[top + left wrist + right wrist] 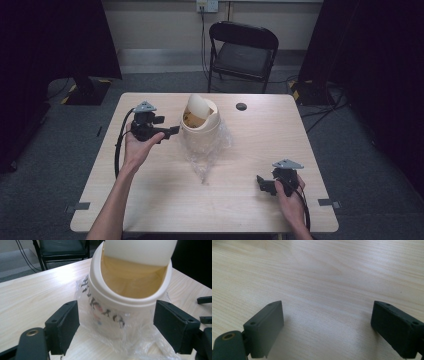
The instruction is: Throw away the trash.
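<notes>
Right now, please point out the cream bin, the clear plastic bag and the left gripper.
cream bin (130,298), left gripper view, front rim.
clear plastic bag (202,157), high view, crumpled part.
left gripper (175,130), high view, between fingertips.

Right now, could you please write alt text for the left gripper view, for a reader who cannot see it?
A cream swing-lid bin, its lid tipped open, stands on crumpled clear plastic on a pale wooden table. The left gripper frames it with open black jaws, not touching it.

The bin (200,125) stood at the table's (165,200) centre on a plastic bag (207,160). The left gripper (172,131) was just left of it; the right gripper (265,184) lay well apart, near-right. 1 chair (243,50) stood behind the table.
</notes>
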`<state>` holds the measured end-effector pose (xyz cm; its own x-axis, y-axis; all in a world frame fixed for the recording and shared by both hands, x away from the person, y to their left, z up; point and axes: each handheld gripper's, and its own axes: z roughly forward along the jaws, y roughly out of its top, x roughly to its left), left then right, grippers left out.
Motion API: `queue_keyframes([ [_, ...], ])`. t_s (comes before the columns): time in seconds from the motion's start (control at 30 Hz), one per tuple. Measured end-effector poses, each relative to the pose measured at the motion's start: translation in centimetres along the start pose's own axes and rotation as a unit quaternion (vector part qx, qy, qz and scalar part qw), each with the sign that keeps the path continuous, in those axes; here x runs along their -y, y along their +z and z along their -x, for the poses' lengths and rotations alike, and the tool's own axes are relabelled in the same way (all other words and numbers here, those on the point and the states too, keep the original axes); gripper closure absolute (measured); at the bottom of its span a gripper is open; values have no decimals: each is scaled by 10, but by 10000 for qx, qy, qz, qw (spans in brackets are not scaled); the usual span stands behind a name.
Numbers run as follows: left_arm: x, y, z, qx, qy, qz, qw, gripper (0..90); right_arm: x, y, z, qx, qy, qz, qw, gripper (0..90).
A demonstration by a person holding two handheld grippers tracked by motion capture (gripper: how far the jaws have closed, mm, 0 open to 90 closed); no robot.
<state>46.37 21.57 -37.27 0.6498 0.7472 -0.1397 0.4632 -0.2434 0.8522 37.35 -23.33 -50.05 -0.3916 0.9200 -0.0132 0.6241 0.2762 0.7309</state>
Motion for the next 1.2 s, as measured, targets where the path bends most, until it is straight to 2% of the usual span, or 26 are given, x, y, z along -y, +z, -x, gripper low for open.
queue_keyframes([
  [0.27,23,-23,2,-135,-29,70,9999,183,0,0,0,0,3,0,10000,102],
  [0.33,28,-30,1,-168,-30,20,9999,176,0,0,0,0,3,-1,10000,103],
  [0.4,36,-37,1,-354,-64,25,9994,165,0,0,0,-1,4,0,10000,103],
  [0.5,47,-48,-5,-369,-182,-7,9992,165,0,0,0,-2,11,-3,10000,103],
  [0.6,59,-57,-6,-574,-120,-52,9983,165,0,0,0,0,4,-1,10000,103],
  [0.7,71,-64,-7,-588,-152,-76,9981,165,0,0,0,-1,11,-3,10000,103],
  [0.83,88,-70,-7,-713,-152,-164,9972,168,0,0,0,-1,11,-2,10000,102],
  [1.13,126,-70,-12,-762,-454,-383,9953,167,0,0,0,-1,4,-1,10000,102],
  [1.2,133,-70,-12,-791,-465,-456,9947,168,0,0,0,0,3,-1,10000,103],
])
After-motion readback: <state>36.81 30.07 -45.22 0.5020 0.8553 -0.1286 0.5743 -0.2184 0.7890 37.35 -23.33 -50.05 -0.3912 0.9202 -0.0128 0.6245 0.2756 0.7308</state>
